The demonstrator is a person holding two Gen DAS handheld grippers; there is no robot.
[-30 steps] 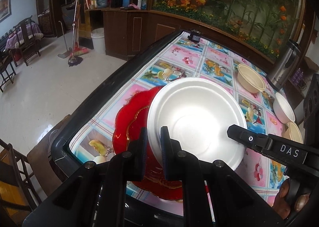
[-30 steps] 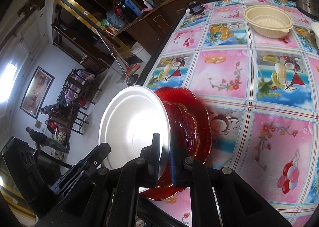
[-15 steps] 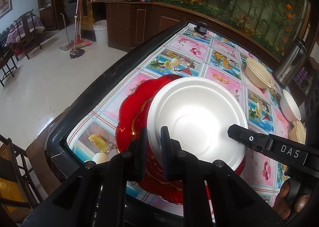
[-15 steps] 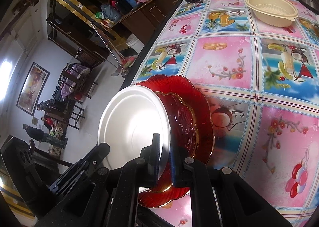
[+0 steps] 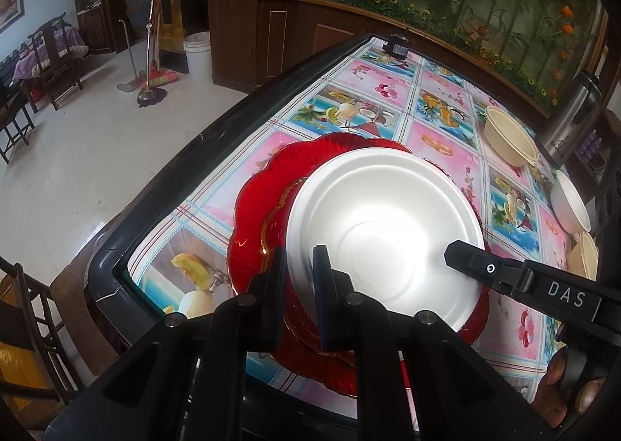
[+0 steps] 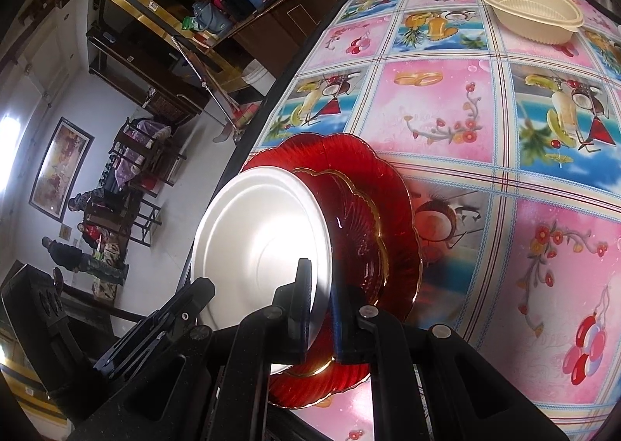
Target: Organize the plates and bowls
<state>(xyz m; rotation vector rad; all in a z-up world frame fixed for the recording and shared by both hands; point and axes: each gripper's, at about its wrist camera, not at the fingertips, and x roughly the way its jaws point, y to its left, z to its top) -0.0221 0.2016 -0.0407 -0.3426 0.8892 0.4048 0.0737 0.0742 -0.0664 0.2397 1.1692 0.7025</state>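
Note:
A white plate (image 5: 388,231) is held by both grippers just above two stacked red scalloped plates (image 5: 264,192) near the table's front corner. My left gripper (image 5: 299,266) is shut on the white plate's near rim. My right gripper (image 6: 321,282) is shut on its opposite rim, and it shows in the left wrist view (image 5: 465,258) at the right. In the right wrist view the white plate (image 6: 256,247) is tilted over the red plates (image 6: 372,216); the smaller one has a gold edge.
A beige bowl (image 5: 508,138) stands farther along the table (image 5: 388,84), also in the right wrist view (image 6: 531,14). A white bowl (image 5: 568,204) and another beige bowl (image 5: 584,255) are at the right edge. A steel flask (image 5: 570,119) stands behind. The table's dark edge (image 5: 194,154) runs at left.
Both grippers have carried the white plate further over the red plates and lower toward them. Both grips are unchanged.

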